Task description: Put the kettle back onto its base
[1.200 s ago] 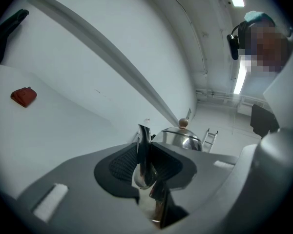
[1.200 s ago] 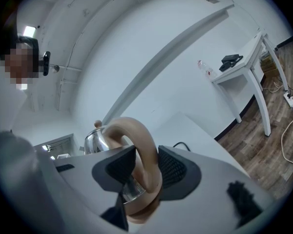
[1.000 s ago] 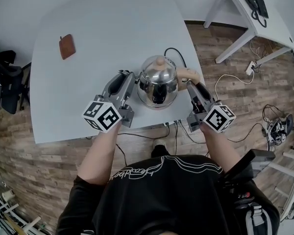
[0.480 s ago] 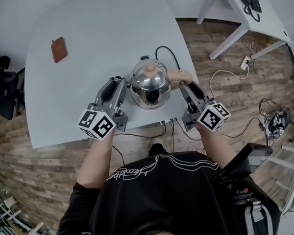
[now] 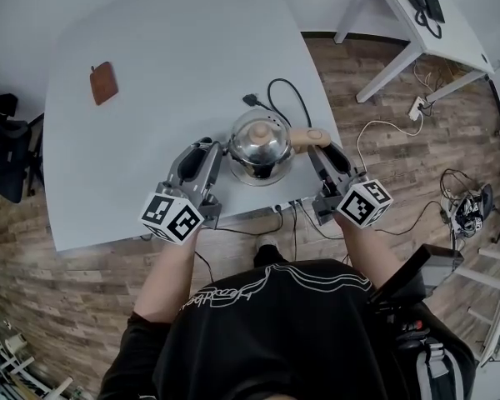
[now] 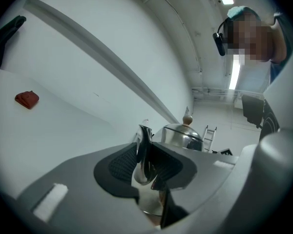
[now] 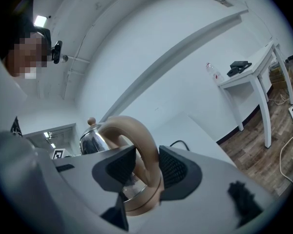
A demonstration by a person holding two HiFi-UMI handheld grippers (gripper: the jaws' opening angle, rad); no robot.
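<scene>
Holding the kettle (image 5: 261, 144) lower over the table (image 5: 150, 73) than a second ago, left gripper (image 6: 146, 161) pinching the spout (image 6: 144, 143), right gripper (image 7: 145, 172) clamped round the handle (image 7: 136, 133).

Bright even overhead light; kettle (image 5: 260, 144) glares; fisheye warping, dark corners.
</scene>
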